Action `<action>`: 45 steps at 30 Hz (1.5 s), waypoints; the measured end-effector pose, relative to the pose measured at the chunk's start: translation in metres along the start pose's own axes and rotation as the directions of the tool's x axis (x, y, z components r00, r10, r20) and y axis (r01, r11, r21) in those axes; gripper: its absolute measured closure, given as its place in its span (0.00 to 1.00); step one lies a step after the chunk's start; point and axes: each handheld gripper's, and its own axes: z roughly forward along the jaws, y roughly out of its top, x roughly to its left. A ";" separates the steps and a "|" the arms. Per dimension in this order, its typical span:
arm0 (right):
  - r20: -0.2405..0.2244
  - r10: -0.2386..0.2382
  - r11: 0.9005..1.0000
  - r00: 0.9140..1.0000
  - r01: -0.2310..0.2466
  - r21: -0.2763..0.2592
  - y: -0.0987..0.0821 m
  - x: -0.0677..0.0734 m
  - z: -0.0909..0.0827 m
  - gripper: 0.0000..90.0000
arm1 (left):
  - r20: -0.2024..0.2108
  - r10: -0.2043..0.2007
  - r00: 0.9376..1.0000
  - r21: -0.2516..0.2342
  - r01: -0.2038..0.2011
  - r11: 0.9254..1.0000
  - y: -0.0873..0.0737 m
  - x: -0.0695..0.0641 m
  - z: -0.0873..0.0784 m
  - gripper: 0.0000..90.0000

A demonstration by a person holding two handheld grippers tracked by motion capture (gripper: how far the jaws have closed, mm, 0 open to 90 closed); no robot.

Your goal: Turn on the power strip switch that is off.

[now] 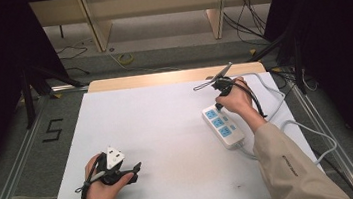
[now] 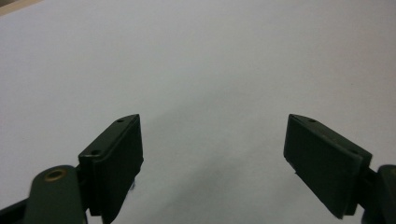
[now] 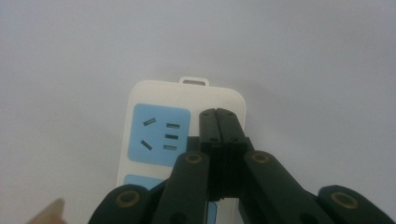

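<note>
Power strip under right gripper, right side of table.

Right gripper (image 3: 218, 116) jaws pressed together, empty, tips over the white power strip (image 1: 223, 126), just beside its blue socket panel (image 3: 161, 135). Strip: smooth plastic, rounded corners, grey cord (image 1: 288, 124). Left gripper (image 2: 212, 158) spread wide above the bare white table (image 1: 167, 125).

A white power strip (image 1: 223, 127) with blue socket faces lies flat at the right side of the table (image 1: 158, 132), its grey cord (image 1: 314, 136) trailing off the table's right edge.
</note>
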 end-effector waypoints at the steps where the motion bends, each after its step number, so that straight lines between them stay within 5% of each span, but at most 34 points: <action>1: -0.001 0.001 1.000 1.000 -0.001 -0.005 0.000 0.001 -0.001 1.00 | 0.000 0.001 1.000 0.000 -0.001 1.000 0.000 0.000 0.000 0.22; 25: -0.029 -0.034 0.998 0.999 0.032 -0.052 -0.024 0.008 -0.021 0.97 | 0.001 0.006 1.000 0.004 -0.006 1.000 0.000 -0.001 0.000 0.22; 45: -0.059 -0.087 0.990 0.994 0.079 -0.118 -0.063 0.022 -0.034 0.89 | 0.007 -0.004 1.000 0.004 0.004 1.000 -0.002 -0.001 0.002 0.21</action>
